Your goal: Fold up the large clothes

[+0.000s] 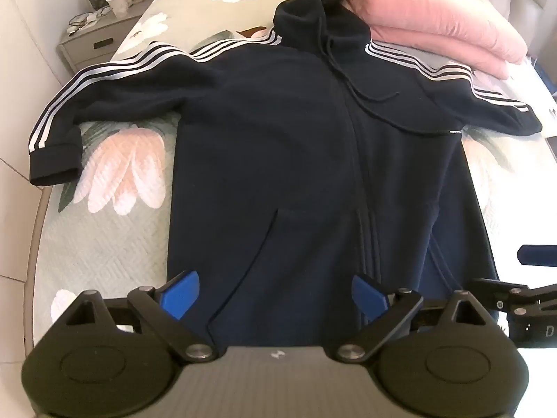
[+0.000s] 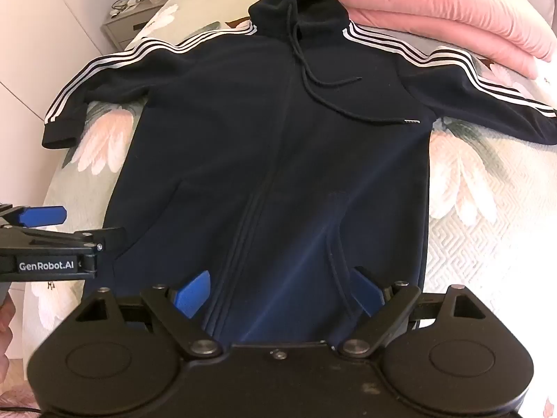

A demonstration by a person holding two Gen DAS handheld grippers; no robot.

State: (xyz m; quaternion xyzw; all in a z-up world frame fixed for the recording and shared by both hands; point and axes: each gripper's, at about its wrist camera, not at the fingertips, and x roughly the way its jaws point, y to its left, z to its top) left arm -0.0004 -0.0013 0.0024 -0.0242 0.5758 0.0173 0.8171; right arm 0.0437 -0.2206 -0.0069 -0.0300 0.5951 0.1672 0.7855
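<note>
1. The bed, under a floral quilt, serves as the folding surface; its near edge is hidden behind the gripper bodies in both wrist views.
2. The hoodie, dark navy with white-striped sleeves, lies face up across the bed, sleeves spread to both sides and hood pointing away. I judge it is laid flat so that folding can begin. Its bottom hem is covered by the grippers, so I cannot tell how it lies there.
3. The pink pillows sit at the far right; the hood rests just beside them, possibly touching.
4. The nightstand at far left carries a cup and small clutter too blurred to name.
5. The left gripper hangs over the lower hoodie, jaws spread wide with nothing pinched between them.
6. The right gripper does likewise just beside it, jaws wide and empty; both look poised, in my judgement, to take the hem.
7. The drawstring trails loose over the chest.
</note>
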